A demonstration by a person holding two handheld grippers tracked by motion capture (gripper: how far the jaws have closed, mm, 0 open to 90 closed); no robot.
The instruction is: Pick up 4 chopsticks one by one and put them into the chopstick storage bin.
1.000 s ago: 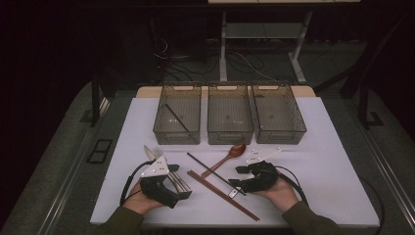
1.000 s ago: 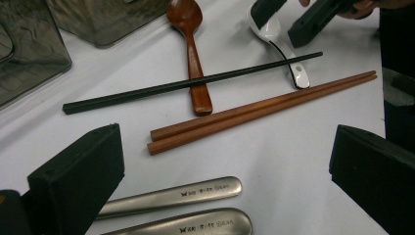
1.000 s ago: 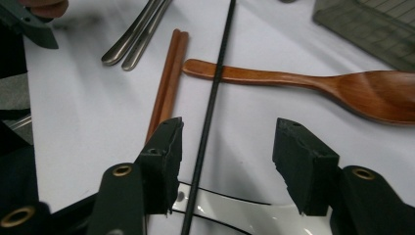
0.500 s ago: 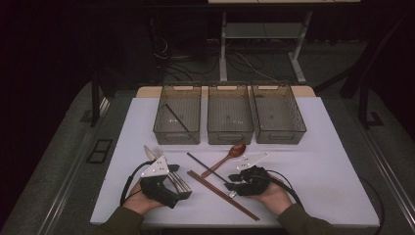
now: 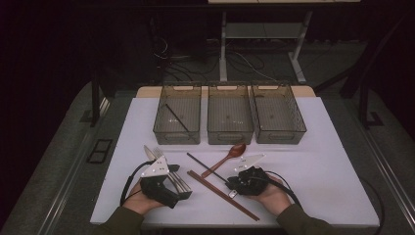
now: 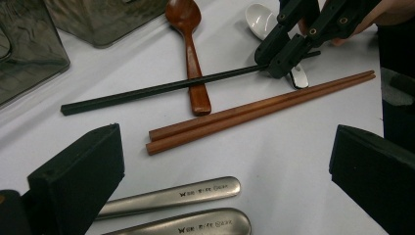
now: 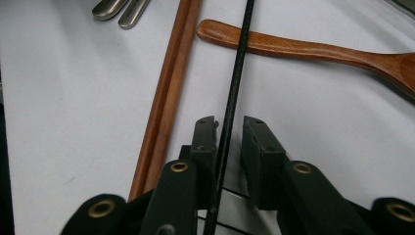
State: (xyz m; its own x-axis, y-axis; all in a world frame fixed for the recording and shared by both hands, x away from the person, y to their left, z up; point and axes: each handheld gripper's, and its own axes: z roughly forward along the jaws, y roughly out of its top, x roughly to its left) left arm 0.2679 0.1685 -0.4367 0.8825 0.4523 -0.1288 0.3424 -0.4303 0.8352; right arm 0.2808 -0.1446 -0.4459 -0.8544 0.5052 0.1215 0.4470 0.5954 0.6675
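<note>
A black chopstick [image 5: 205,167] [image 6: 161,89] [image 7: 234,83] lies across the handle of a wooden spoon [image 5: 230,156] [image 6: 192,63] [image 7: 313,49]. My right gripper [image 5: 232,185] [image 6: 288,55] [image 7: 230,123] straddles the chopstick's near end. Its jaws have just been closing and stand narrow, with a thin gap still beside the stick. A pair of brown chopsticks [image 5: 222,195] [image 6: 254,110] [image 7: 169,98] lies alongside. My left gripper [image 5: 179,188] [image 6: 227,136] rests wide open over metal cutlery handles [image 6: 181,196], gripping nothing. A white spoon [image 6: 262,20] lies under the right gripper.
Three clear bins stand in a row at the back: left [image 5: 161,128], middle [image 5: 230,136], right [image 5: 293,128]. The left bin holds another black chopstick [image 5: 177,117]. The metal cutlery [image 5: 172,175] lies beside the left hand. The table's front edge [image 5: 235,226] runs close under both hands.
The right gripper has shifted slightly left onto the black chopstick's end and its jaws have narrowed around it. The left gripper has stayed put.
</note>
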